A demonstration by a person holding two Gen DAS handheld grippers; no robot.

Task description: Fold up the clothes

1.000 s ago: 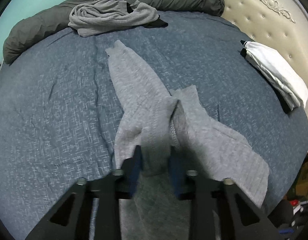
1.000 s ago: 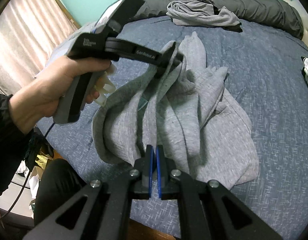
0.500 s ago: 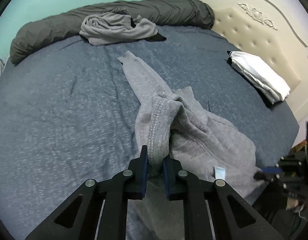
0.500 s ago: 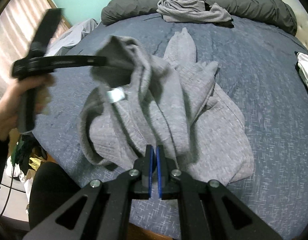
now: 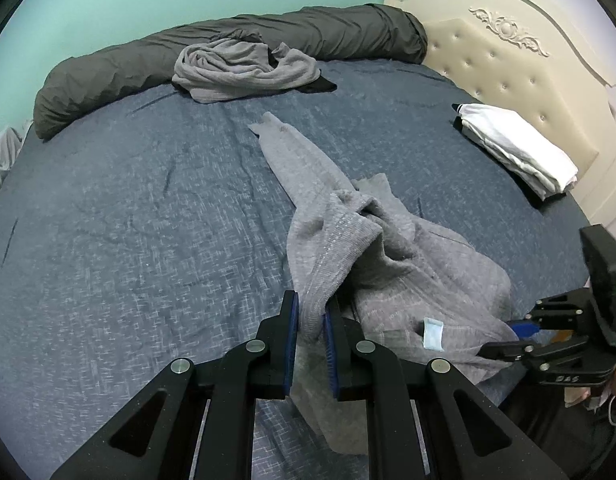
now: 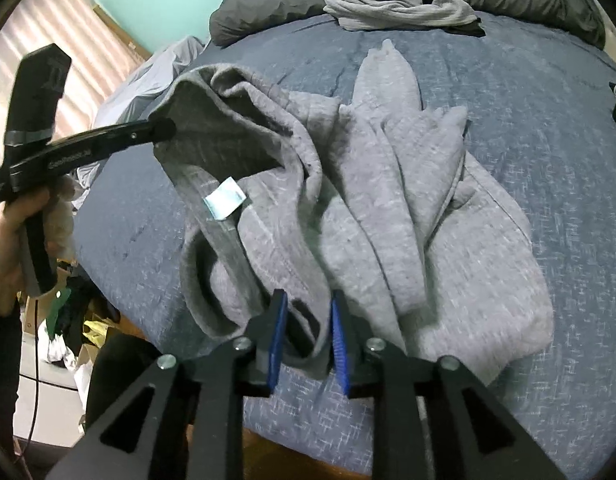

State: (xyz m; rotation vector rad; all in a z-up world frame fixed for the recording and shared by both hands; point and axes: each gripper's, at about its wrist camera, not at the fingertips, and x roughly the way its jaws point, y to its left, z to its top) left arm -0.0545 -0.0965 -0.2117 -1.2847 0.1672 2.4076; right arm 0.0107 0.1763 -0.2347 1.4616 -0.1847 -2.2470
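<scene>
- The grey sweater lies crumpled near the front edge of the bed, one sleeve stretched toward the rolled dark duvet.
- The left gripper has its jaws clamped on a ribbed band of the sweater, lifting that part off the bed.
- The right gripper has its jaws parted, with a fold of the sweater's edge between them, not pinched.
- A pale label shows inside the raised opening.
- Another grey garment sits bunched against the duvet; folded white clothes rest by the headboard.

Heather-grey sweater, pale blue tag; navy flecked bedspread; charcoal duvet
</scene>
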